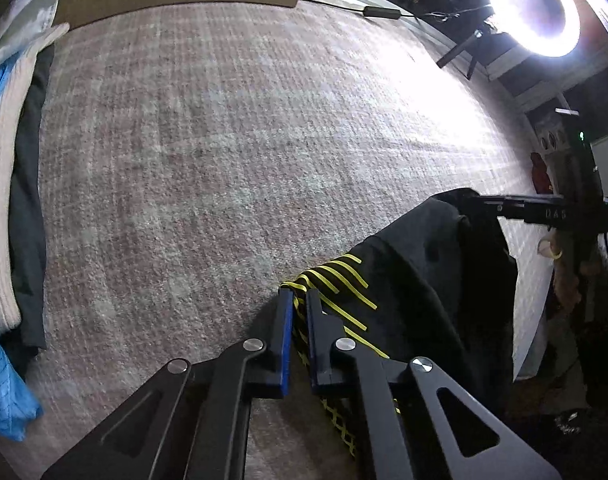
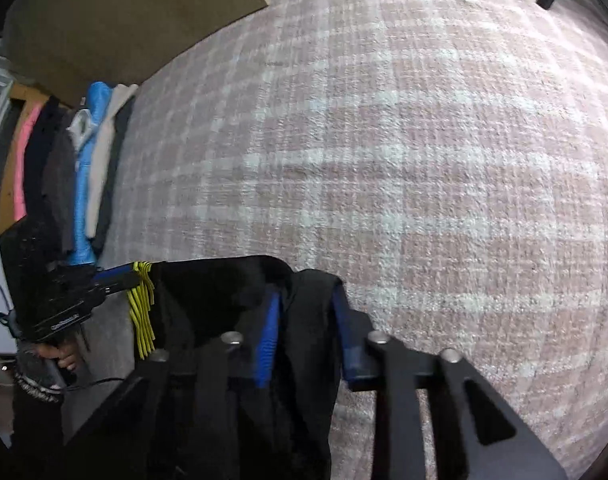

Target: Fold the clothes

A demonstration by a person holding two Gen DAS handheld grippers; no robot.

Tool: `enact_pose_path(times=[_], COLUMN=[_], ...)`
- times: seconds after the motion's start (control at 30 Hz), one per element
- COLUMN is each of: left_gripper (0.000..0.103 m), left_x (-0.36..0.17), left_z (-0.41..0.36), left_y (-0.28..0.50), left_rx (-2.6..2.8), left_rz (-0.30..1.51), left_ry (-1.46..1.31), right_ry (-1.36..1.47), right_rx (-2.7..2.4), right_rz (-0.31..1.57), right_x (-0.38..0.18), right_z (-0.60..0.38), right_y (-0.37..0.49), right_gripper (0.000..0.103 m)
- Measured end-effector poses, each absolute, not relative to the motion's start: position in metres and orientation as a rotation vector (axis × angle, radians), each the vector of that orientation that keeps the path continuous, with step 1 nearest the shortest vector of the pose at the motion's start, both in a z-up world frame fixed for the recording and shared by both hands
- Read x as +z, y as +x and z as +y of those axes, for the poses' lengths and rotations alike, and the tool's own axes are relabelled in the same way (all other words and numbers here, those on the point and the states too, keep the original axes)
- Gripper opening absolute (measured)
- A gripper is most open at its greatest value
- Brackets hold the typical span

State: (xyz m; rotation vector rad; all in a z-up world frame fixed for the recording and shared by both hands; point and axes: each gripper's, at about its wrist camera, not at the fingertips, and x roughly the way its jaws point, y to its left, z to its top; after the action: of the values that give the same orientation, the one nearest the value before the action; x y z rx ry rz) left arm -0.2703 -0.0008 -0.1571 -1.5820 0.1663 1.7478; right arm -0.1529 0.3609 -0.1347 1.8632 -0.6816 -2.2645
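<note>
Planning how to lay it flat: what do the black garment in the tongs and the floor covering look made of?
The black garment looks like a thin, smooth, matte knit, perhaps synthetic sportswear: it hangs limp and bears raised-looking yellow stripes. The rug looks like short, nubby woven pile, with a matte pink-and-cream plaid.

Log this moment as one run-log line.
phase: garment lifted | left gripper: shut on black garment at yellow-striped edge | right gripper: shut on black garment | below: pink plaid rug | clothes pile: untouched

Open carpet (image 1: 231,152) ahead; clothes pile (image 1: 7,184) along its left edge.
</note>
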Motion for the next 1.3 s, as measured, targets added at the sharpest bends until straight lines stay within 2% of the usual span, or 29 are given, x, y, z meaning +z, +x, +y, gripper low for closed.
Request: enact_pose_path(times=[0.17,0.4,0.53,0.6,0.67,0.7,0.93,1.0,1.1,1.2,1.27,1.3], left_gripper=[0.004,0.004,0.005,0.011,0.016,0.019,0.019,0.02,0.033,0.029,0.03,0.03], left_x=[-0.156,-0.147,-0.155,-0.153,-0.149,-0.145,-0.115,-0.113,-0.126,-0.151,-0.144,-0.14], left_z=[0.002,-0.027,-0.031,-0.034,-0.036,-0.037,-0.013,0.0,0.021,0.023,0.012,0.006], left_y=[-0.267,-0.274,-0.281,-0.28,-0.279,-0.278,-0.233,-0.211,-0.172,-0.14,-0.133,-0.132], left_rx=[1.744,1.749,1.774,1.796,1.82,1.83,1.752,1.66,1.515,1.434,1.456,1.465], left_rz=[0.17,0.05,0.081,0.102,0.146,0.166,0.258,0.268,0.34,0.509,0.542,0.549], left_ry=[-1.564,-1.552,-1.59,-1.593,-1.587,-1.58,-1.453,-1.427,-1.421,-1.465,-1.435,-1.444], right_ry=[1.85,1.789,1.78,1.803,1.816,1.794,1.643,1.676,1.777,1.878,1.907,1.902], right_rx=[-2.273,-2.26,-2.258,-2.295,-2.329,-2.342,-2.418,-2.382,-2.292,-2.21,-2.215,-2.224], right_rz=[-0.607,-0.822,-0.89,-0.81,-0.737,-0.734,-0.707,-0.653,-0.629,-0.541,-0.46,-0.494], right_x=[-0.131,-0.137,-0.143,-0.133,-0.122,-0.118,-0.085,-0.091,-0.117,-0.141,-0.138,-0.133], right_z=[0.375,0.415,0.43,0.431,0.431,0.43,0.425,0.409,0.385,0.352,0.343,0.35], right_y=[-0.146,-0.131,-0.129,-0.128,-0.125,-0.122,-0.1,-0.098,-0.097,-0.095,-0.083,-0.075], right_gripper=[0.017,0.014,0.015,0.028,0.034,0.034,0.034,0.034,0.034,0.034,0.034,0.034])
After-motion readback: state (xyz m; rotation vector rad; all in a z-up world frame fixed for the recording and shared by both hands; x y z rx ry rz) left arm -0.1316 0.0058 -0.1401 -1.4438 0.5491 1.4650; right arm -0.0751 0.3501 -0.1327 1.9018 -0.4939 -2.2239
